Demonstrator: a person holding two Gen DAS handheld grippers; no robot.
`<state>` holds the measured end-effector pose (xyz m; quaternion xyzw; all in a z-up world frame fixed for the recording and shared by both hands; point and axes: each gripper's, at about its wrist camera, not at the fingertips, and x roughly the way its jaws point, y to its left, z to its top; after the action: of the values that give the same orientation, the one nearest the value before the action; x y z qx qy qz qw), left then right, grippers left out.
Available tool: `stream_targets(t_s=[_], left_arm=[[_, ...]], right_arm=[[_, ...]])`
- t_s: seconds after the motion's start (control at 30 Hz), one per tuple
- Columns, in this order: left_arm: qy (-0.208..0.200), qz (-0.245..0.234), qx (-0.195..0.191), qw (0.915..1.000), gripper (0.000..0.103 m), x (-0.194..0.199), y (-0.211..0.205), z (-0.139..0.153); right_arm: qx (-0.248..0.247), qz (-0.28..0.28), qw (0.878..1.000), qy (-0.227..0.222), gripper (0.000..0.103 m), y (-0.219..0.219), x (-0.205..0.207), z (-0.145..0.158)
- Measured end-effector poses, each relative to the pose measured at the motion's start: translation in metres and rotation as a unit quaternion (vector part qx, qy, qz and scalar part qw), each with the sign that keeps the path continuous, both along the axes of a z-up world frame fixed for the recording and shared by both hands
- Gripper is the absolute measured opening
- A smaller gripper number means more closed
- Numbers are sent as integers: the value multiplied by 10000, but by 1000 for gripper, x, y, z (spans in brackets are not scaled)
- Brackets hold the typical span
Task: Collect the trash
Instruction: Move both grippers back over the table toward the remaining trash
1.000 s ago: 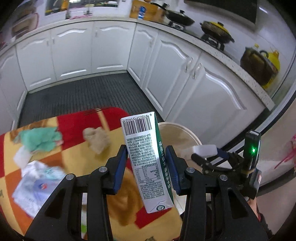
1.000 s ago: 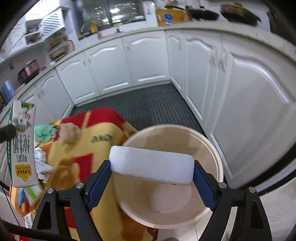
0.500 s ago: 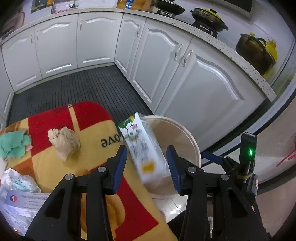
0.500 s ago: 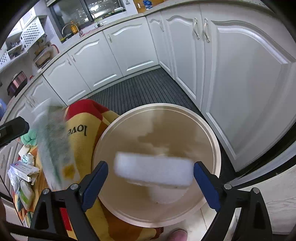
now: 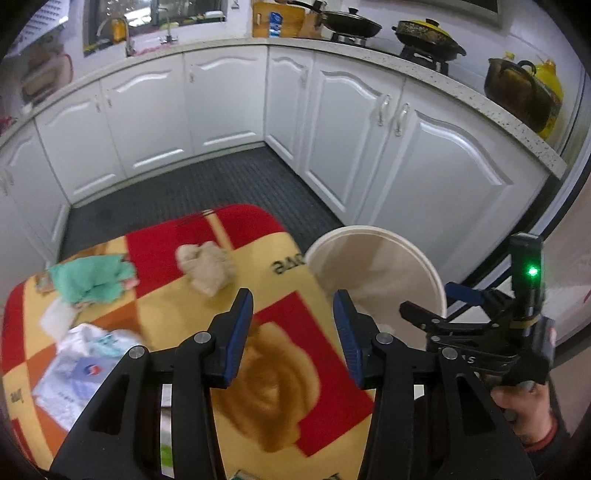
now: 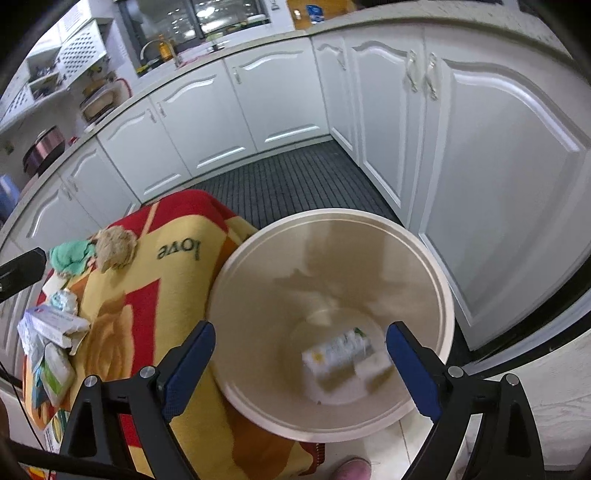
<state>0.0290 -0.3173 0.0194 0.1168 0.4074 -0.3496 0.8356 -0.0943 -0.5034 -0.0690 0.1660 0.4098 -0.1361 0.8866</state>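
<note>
Two pieces of trash lie at the bottom of the beige bin (image 6: 258, 402): a blurred carton (image 6: 338, 352) and a white block (image 6: 373, 369) touching it. The right gripper (image 6: 301, 360) hangs over the bin's mouth, jaws spread and empty. The left gripper (image 5: 293, 330) hovers level above the red-and-yellow cloth (image 5: 280, 402), jaws also apart, empty. On the cloth remain a tan wad (image 5: 205, 267), a green rag (image 5: 92, 282) and smeared paper packets (image 5: 79, 373).

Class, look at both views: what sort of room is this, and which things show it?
A home kitchen: white cabinets under a countertop, pans on a stove, and a sink tap by the window.
</note>
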Motion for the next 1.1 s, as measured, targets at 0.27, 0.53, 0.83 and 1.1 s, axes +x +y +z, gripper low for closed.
stream_targets(t_s=[0.27, 0.53, 0.83, 1.1], left_arm=[[-206, 365, 14, 9991, 48, -4, 37, 3], [-285, 653, -170, 9973, 49, -5, 75, 7], [-204, 1022, -645, 9925, 61, 6, 143, 18], [-114, 1612, -762, 9839, 64, 24, 214, 15]], right_arm=[[-148, 247, 9993, -221, 92, 36, 0, 19], [-210, 490, 9976, -451, 92, 71, 4, 38], [-145, 831, 9948, -565, 92, 108, 13, 49], [-34, 1192, 9907, -654, 92, 139, 25, 53]])
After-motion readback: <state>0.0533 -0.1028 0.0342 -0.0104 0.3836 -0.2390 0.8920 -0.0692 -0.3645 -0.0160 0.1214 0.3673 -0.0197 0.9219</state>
